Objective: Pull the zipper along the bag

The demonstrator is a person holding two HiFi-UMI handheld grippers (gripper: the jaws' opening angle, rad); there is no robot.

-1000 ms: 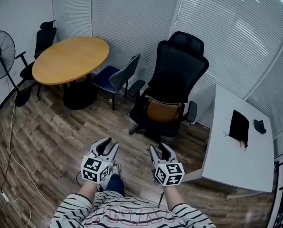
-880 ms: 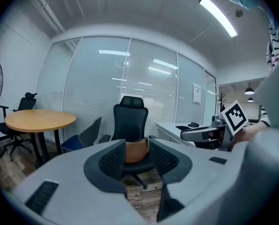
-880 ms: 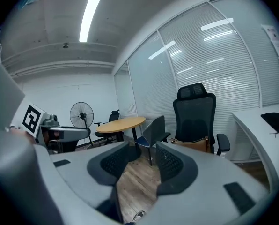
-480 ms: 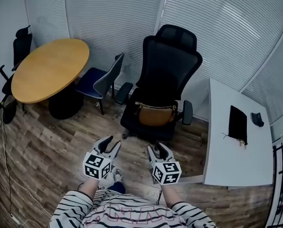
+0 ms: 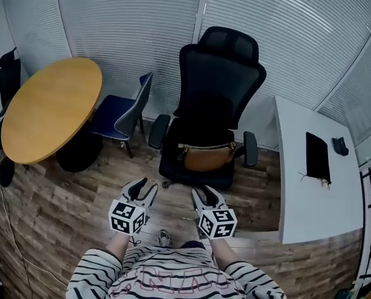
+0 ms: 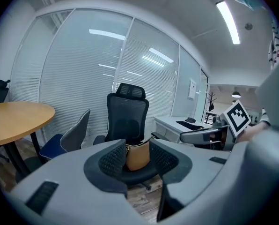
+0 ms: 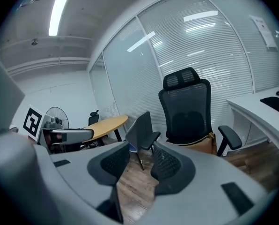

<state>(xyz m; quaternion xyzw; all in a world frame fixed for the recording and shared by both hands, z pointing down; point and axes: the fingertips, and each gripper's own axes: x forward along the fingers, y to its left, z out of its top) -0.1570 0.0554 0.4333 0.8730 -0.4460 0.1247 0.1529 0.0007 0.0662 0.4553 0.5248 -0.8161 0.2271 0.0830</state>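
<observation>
The tan bag (image 5: pixel 205 157) lies on the seat of the black office chair (image 5: pixel 218 86). Both tools hang over the wooden floor (image 5: pixel 67 198) in front of the chair, well apart from the bag. The left hand-held gripper (image 5: pixel 143 189) has just been opening its jaws, which stand apart and grip nothing. The right hand-held gripper (image 5: pixel 205 196) is also spread and empty. A white worktop (image 5: pixel 310 204) stands right of the chair.
</observation>
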